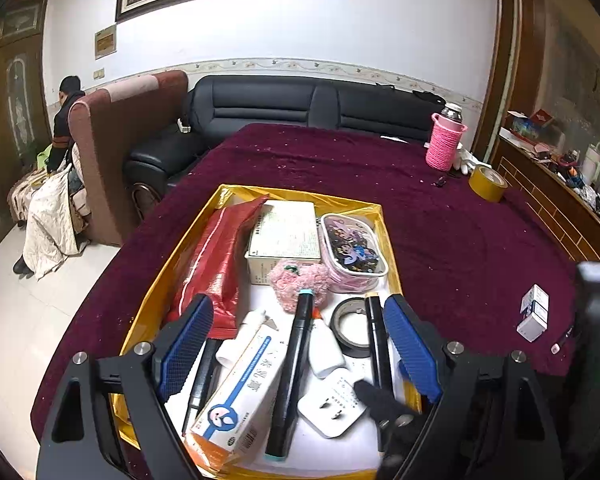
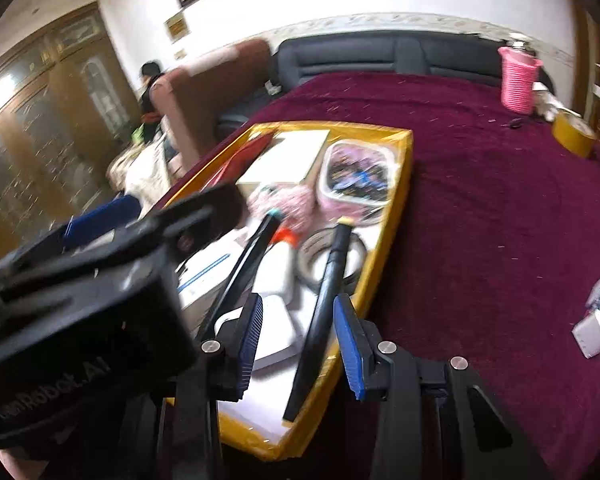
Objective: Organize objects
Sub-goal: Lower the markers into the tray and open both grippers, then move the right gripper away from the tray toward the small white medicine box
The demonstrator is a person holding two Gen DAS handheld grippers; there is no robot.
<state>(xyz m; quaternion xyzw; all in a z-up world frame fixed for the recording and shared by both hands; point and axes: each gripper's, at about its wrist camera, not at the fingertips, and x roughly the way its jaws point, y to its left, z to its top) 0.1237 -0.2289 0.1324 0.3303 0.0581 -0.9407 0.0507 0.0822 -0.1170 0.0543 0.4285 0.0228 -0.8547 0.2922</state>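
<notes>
A yellow-lined tray [image 1: 172,264] on the maroon tablecloth holds a red packet [image 1: 216,264], a white box [image 1: 284,232], a clear pouch [image 1: 352,252], a pink fluffy toy [image 1: 296,284], a blue-and-white medicine box [image 1: 240,384], a teal-capped marker [image 1: 292,372], a tape ring [image 1: 352,326] and a plug [image 1: 332,404]. My left gripper [image 1: 298,304] hangs open above these, nothing between its pads. My right gripper [image 2: 298,340] is open at the tray's near right edge [image 2: 396,216]. The yellow-capped black marker [image 2: 324,304] lies between its blue pads, resting on the tray and not pinched.
On the cloth stand a pink knitted flask [image 1: 446,140] and a yellow tape roll [image 1: 488,184] at the far right, small white boxes [image 1: 534,312] and a pen [image 1: 562,340] nearer. A black sofa [image 1: 260,108] lies behind; a person [image 1: 66,120] sits far left.
</notes>
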